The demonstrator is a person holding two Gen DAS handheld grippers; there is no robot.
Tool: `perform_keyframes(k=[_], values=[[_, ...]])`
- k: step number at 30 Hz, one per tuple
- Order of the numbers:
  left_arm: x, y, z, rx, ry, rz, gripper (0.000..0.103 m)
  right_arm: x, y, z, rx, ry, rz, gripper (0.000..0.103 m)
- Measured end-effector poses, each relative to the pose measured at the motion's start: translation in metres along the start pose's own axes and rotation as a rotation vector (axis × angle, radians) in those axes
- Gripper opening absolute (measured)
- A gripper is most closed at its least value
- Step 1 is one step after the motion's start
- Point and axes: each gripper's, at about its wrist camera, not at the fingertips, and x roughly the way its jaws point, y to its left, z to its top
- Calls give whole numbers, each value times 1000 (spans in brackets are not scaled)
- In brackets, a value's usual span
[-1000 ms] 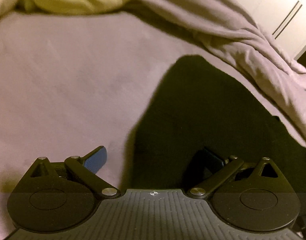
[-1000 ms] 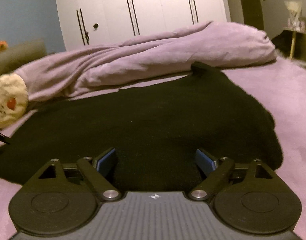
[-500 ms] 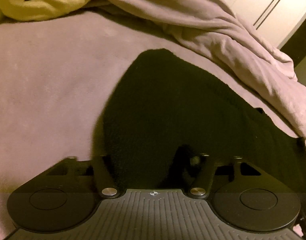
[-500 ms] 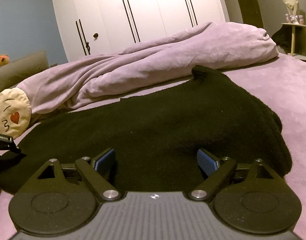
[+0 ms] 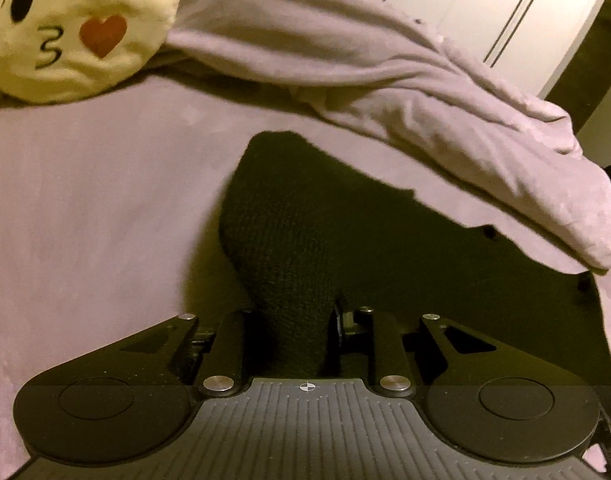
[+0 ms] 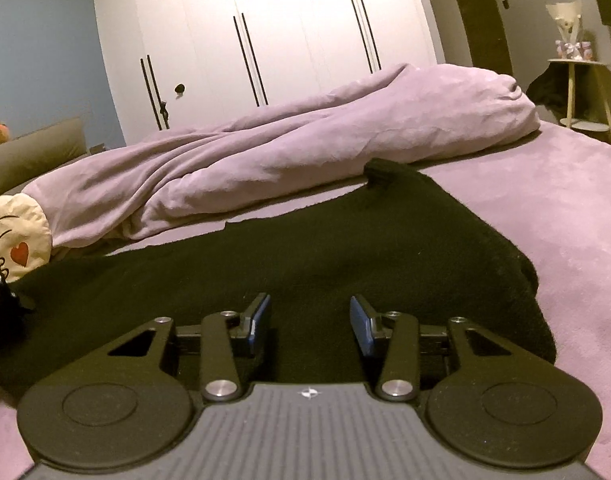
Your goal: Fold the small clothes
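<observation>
Left tongs (image 5: 291, 332) clamped on a raised bunch of black knit garment (image 5: 305, 232), lilac bed (image 5: 85, 200), rumpled duvet (image 5: 385, 68), emoji pillow (image 5: 73, 28)

Left gripper (image 5: 291, 332) jaws buried in black knit garment (image 5: 305, 216); emoji pillow (image 6: 13, 248) cropped at frame edge.

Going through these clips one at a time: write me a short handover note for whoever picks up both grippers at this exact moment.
Left gripper: shut on one end of the black knit garment, pulling it up off the purple bedspread.
Right gripper: open, blue pads apart, low over the garment's near edge, gripping nothing.
Garment: spread wide across the bed, in front of the rolled purple duvet; emoji cushion beyond.
Done: one end gripped.
Left: probably grip with the right, then make the folds; none shows yet.
</observation>
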Motion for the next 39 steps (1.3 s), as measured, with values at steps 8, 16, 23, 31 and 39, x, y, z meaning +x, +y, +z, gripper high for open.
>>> perform_keyframes(k=[8, 16, 23, 31, 39], values=[[-25, -66, 9, 29, -45, -43, 23, -5, -10, 7, 38, -29, -36, 43], [-9, -169, -14, 162, -44, -53, 23, -6, -22, 11, 89, -24, -31, 43], [35, -217, -67, 245, 5, -68, 38, -2, -24, 10, 95, 1, -16, 43], [-27, -213, -101, 354, 1, -239, 61, 2, -22, 8, 98, 11, -12, 44], [-47, -133, -94, 246, -151, 60, 78, -5, 2, 14, 40, 7, 53, 43]])
